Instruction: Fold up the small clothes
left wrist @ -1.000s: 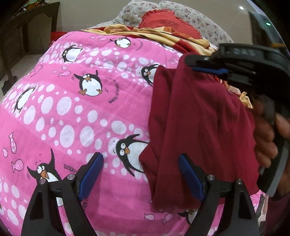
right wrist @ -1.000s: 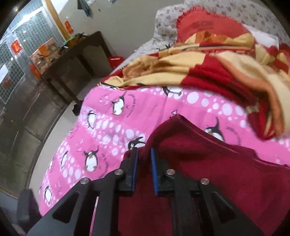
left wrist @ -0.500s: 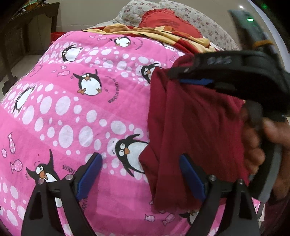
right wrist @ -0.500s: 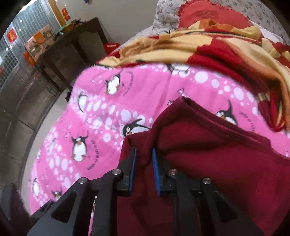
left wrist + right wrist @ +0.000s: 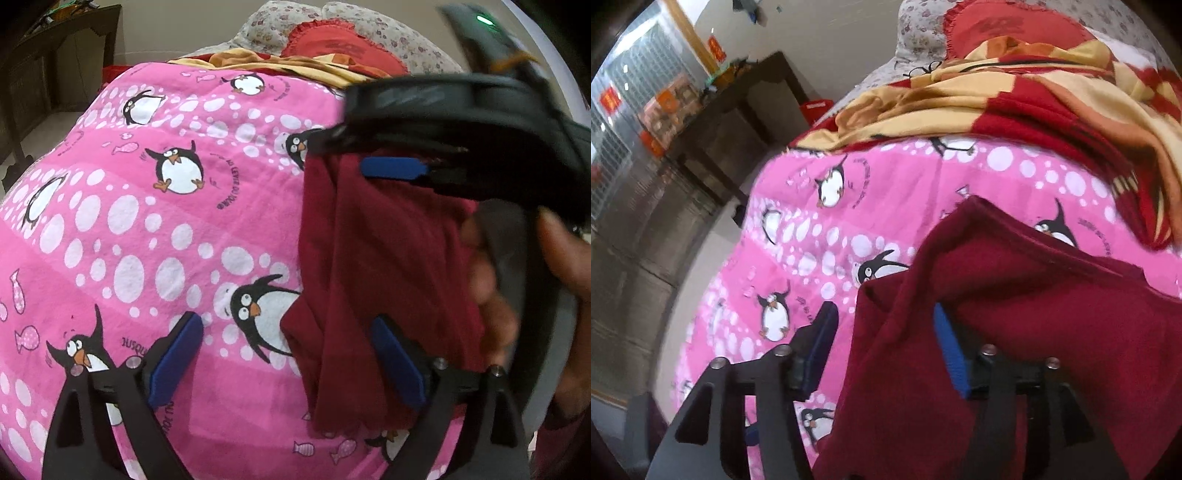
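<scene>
Work surface: You are working over a bed covered by a pink penguin-print blanket (image 5: 155, 229). No box, basket or other container shows in either view; the cloth lies straight on the blanket.
Task item: The maroon garment (image 5: 373, 280) lies on the right part of the blanket as the left wrist view shows it, partly doubled over, with a loose corner reaching toward a printed penguin.
Left gripper (image 5: 291, 350): Your jaws are spread wide. One blue pad hangs over bare blanket; the other sits at the garment's near edge. They press on nothing.
Right gripper (image 5: 886, 343): Your jaws have just been opening and now stand apart. A fold of the maroon garment lies between them and drapes over the right-hand finger, but the pads do not pinch it.
Right gripper seen from the left: It is at the far end of the garment (image 5: 395, 168), one blue pad showing, blurred.
Hand: Your right hand (image 5: 517, 295) wraps the handle at the right edge of the left wrist view.
Head of bed: A red and yellow blanket (image 5: 1015, 96) is bunched beyond the pink one, with a red frilled cushion (image 5: 1008, 26) behind it.
Room: A dark wooden desk (image 5: 738, 107) stands by the wall, with small items on top, too blurred to identify.
</scene>
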Demonstrator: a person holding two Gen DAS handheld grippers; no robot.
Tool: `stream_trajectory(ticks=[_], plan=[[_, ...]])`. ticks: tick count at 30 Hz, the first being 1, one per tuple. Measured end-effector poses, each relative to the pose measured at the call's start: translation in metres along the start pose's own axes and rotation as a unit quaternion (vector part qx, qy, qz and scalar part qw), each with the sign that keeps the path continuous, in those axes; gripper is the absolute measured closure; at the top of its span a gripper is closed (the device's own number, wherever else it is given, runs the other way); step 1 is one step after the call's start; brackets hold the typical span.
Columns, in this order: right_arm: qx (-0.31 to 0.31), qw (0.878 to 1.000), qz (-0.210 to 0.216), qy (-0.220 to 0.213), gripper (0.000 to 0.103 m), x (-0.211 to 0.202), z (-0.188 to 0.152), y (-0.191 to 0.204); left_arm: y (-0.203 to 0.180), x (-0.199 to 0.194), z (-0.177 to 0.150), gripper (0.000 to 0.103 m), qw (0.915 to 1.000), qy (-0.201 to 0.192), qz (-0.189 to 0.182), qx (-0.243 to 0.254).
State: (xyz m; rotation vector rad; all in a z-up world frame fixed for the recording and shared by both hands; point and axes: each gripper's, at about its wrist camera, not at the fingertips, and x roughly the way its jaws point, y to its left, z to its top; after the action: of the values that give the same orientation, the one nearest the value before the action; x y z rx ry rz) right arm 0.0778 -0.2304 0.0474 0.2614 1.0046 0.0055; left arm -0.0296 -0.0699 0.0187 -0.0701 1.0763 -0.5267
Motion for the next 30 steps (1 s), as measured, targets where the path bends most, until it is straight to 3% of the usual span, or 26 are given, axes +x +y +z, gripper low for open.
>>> stream_trajectory(ticks=[3, 6, 8, 10, 16, 18, 19, 20, 21, 22, 24, 26, 28, 30], plan=[[-0.052, 0.997, -0.057, 0.008, 0.043, 0.013, -0.003, 0.019, 0.001, 0.001, 0.000, 0.005, 1.0000, -0.002, -0.004, 0.001], [-0.092, 0.992, -0.082, -0.004, 0.041, 0.017, -0.009, 0.029, 0.003, 0.000, 0.001, 0.004, 0.9999, -0.002, -0.012, -0.001], [-0.089, 0.992, -0.082, -0.019, 0.061, 0.012, -0.013, 0.022, 0.006, -0.002, 0.001, 0.004, 0.9998, -0.004, -0.020, -0.007], [-0.057, 0.997, -0.037, -0.021, 0.078, 0.002, -0.013, 0.006, 0.008, -0.004, 0.003, 0.004, 0.9995, -0.005, -0.028, -0.012], [0.020, 0.997, 0.059, -0.052, 0.083, -0.045, -0.017, -0.032, 0.008, -0.002, 0.018, 0.005, 0.9962, -0.023, -0.075, -0.036], [0.036, 0.995, 0.076, -0.057, 0.083, -0.053, -0.020, -0.040, 0.003, 0.001, 0.022, 0.014, 0.9940, -0.020, -0.100, -0.040], [0.042, 0.994, 0.080, -0.058, 0.083, -0.055, -0.020, -0.042, -0.002, 0.003, 0.023, 0.035, 0.9920, -0.016, -0.120, -0.034], [0.050, 0.993, 0.088, -0.057, 0.083, -0.056, -0.020, -0.046, -0.006, 0.003, 0.024, 0.048, 0.9910, -0.009, -0.130, -0.029], [0.057, 0.992, 0.095, -0.054, 0.083, -0.057, -0.021, -0.047, -0.010, 0.001, 0.024, 0.053, 0.9912, -0.010, -0.129, -0.025], [0.062, 0.992, 0.099, -0.052, 0.083, -0.059, -0.021, -0.049, -0.014, -0.003, 0.024, 0.068, 0.9901, -0.018, -0.138, -0.018], [0.071, 0.991, 0.100, -0.048, 0.079, -0.064, -0.020, -0.052, -0.021, -0.012, 0.023, 0.075, 0.9884, -0.030, -0.149, -0.001], [0.084, 0.992, 0.085, -0.049, 0.068, -0.069, -0.016, -0.056, -0.029, -0.021, 0.021, 0.078, 0.9876, -0.042, -0.150, 0.018], [0.098, 0.991, 0.076, -0.045, 0.047, -0.070, -0.011, -0.058, -0.036, -0.025, 0.019, 0.079, 0.9871, -0.045, -0.151, 0.028], [0.107, 0.991, 0.075, -0.042, 0.045, -0.072, -0.008, -0.059, -0.043, -0.026, 0.019, 0.079, 0.9866, -0.046, -0.152, 0.034]])
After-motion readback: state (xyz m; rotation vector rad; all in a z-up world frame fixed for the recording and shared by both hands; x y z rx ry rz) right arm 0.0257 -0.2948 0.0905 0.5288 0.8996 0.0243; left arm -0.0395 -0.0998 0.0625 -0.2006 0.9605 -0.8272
